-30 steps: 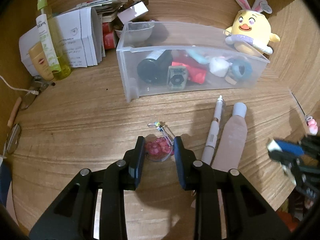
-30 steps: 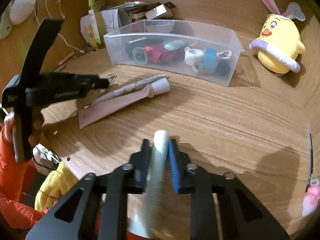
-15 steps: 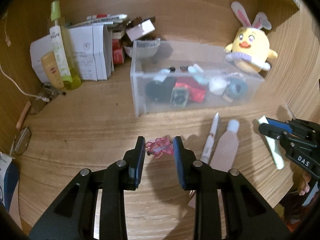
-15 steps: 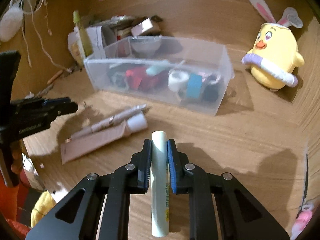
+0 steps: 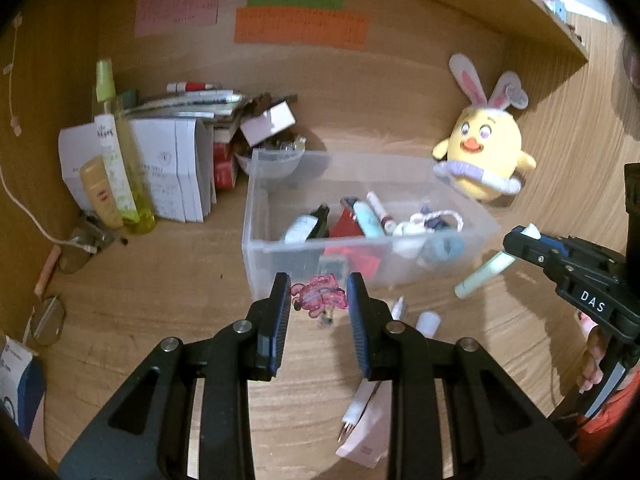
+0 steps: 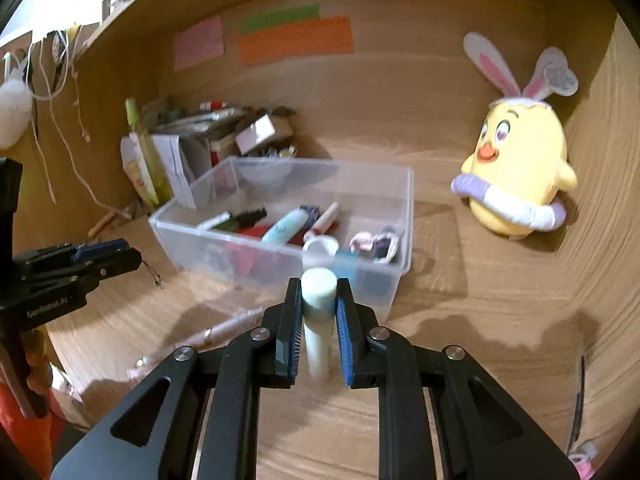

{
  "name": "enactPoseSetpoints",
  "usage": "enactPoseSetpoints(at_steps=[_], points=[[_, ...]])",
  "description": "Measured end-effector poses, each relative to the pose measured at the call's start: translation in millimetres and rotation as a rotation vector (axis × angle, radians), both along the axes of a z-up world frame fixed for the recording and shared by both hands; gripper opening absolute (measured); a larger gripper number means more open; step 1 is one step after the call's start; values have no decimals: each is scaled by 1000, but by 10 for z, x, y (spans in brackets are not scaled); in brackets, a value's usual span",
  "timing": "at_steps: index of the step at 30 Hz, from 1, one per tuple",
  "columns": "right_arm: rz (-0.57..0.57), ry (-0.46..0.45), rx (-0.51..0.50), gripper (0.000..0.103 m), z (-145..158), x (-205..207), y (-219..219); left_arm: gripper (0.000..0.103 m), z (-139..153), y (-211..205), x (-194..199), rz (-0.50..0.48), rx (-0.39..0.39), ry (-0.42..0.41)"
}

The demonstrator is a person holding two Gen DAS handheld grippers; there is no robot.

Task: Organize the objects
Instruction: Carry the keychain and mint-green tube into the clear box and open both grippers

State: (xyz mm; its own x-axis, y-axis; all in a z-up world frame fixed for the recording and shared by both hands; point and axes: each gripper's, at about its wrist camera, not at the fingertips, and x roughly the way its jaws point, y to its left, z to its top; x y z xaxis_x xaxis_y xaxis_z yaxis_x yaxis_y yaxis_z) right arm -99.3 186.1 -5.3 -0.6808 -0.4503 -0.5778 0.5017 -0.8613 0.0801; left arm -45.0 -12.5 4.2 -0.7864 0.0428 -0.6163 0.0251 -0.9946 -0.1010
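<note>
Carry step. Left gripper (image 5: 318,300) clamps the pink charm (image 5: 318,297), right gripper (image 6: 318,312) clamps the pale tube (image 6: 318,300). Bin (image 6: 280,256) at 12 o'clock; next: over rim, release.

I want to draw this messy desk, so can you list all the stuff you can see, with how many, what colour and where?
Clear plastic bin: one, see-through, desk middle, holding small items.
Yellow plush chick with bunny ears: one, yellow, right of the bin.
Tall yellow-green spray bottle: one, back left, upright.
Folded white papers: one stack, white, behind the bottle.
Coloured paper notes: three; pink, green, orange; back wall.
White pen: one, on the desk before the bin.
Pale pink tube: one, lying beside the pen.
Pink hair clip: one, held in the left gripper.
Pale green stick tube: one, clamped in the right gripper.
Person's hand: one, far right, holding the right gripper.
</note>
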Motion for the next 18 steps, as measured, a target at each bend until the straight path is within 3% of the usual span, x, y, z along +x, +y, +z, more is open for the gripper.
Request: enactPoseSetpoints(at_steps=[18], points=[[-22,128,-95,14,558,-209,113,28,430,0,-235,-2,12,126]])
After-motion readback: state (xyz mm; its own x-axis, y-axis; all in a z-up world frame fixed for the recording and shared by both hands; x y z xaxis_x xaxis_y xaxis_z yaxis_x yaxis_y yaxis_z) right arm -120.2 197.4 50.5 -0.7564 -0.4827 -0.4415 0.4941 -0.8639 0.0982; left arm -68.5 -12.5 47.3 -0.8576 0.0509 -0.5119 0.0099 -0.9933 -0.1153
